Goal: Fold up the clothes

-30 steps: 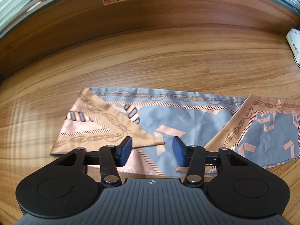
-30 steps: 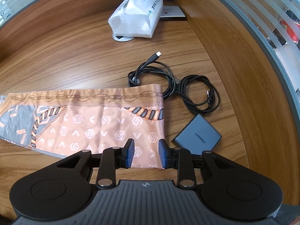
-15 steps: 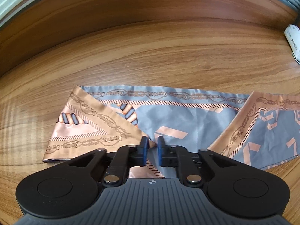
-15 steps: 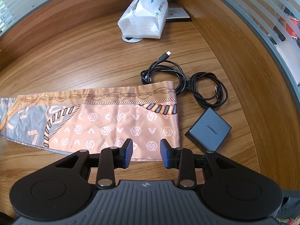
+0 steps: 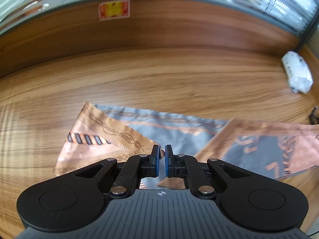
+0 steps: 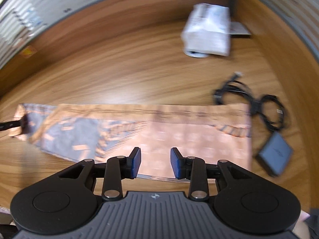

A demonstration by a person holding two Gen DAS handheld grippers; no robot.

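Observation:
A long silk scarf (image 5: 179, 137), peach and grey-blue with chain prints, lies stretched across the wooden desk. Its left end is folded over into a peach triangle. My left gripper (image 5: 161, 159) is shut on the tip of that triangle and holds it a little off the desk. In the right wrist view the scarf (image 6: 179, 127) runs from left to right, and the left gripper (image 6: 20, 124) shows at its far left end. My right gripper (image 6: 155, 162) hangs open over the scarf's near edge, around its middle, with nothing between its pads.
A white tissue pack (image 6: 207, 33) sits at the back right near the desk's wooden side wall. A coiled black cable (image 6: 249, 99) and a small dark grey box (image 6: 276, 155) lie just beyond the scarf's right end. A red and yellow sticker (image 5: 114, 10) is on the back wall.
My left gripper closed on the tip of the folded corner and raised it. My right gripper slid left along the scarf, away from its right end, and stayed open.

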